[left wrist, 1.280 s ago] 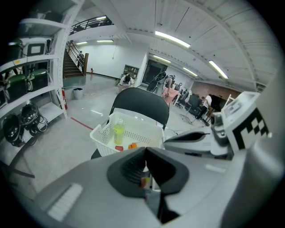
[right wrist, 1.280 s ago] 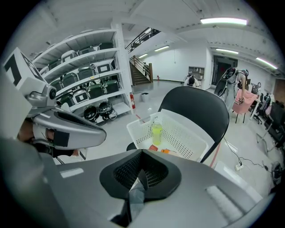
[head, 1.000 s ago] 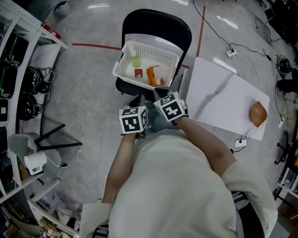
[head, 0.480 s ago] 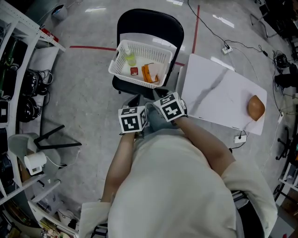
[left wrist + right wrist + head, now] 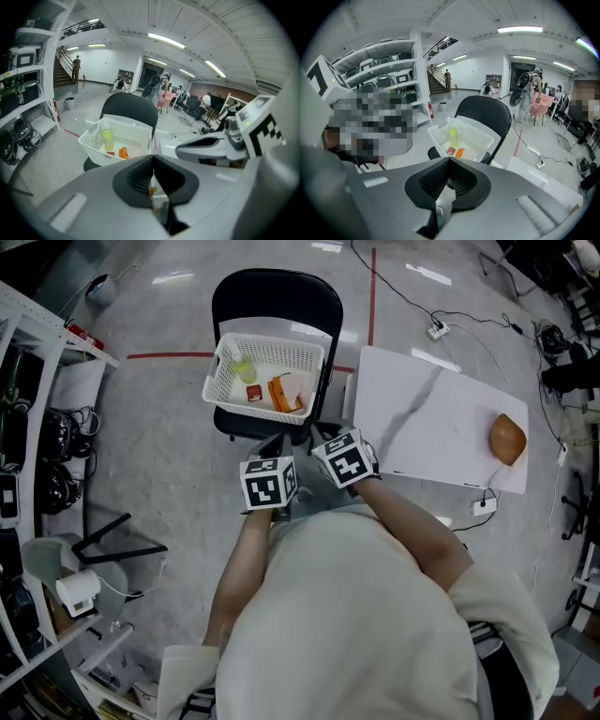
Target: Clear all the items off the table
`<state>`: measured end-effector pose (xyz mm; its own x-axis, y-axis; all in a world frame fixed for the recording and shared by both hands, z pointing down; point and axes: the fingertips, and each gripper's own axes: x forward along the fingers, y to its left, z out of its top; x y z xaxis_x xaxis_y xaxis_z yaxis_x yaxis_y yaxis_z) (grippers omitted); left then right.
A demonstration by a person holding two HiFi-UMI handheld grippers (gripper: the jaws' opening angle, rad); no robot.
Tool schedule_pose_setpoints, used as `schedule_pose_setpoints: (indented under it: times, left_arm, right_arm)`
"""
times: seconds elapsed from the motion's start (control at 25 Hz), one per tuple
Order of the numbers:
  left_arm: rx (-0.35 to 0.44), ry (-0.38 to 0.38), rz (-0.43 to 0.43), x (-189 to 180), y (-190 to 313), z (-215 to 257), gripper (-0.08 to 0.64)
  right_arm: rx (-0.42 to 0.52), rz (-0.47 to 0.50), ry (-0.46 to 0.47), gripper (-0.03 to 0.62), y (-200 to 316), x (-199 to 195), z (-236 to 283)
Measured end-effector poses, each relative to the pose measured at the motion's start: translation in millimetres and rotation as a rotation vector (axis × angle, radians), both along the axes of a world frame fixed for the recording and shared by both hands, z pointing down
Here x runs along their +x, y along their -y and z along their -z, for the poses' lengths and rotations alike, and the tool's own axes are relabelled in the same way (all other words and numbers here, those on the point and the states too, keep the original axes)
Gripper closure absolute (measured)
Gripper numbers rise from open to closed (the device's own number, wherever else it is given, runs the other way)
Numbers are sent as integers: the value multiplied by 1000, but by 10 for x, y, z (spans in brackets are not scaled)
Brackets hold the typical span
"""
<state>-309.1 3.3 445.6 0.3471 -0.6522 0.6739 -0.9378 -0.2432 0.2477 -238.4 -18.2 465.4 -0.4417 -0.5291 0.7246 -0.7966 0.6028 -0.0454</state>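
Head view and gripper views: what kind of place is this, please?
Probably a lab or workshop hall, not a home: metal shelving stacked with equipment, a power strip and red tape lines on a bare grey floor, and long strip lights under a high ceiling.

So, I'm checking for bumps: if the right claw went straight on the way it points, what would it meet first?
The right claw would probably meet the white basket on the black chair; depth is hard to judge.
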Motion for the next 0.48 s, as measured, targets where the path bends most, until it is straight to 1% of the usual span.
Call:
schedule_pose_setpoints:
  times: [0.16,0.48]
  left_arm:
    - [3,7,-48,249,35,25,552]
    - [-7,10,-116,847,-12,58,552]
  right_arm:
    - [1,-51,-3,594,-16,302,28]
    - [-14,-143,-1,594,-147,1019,88]
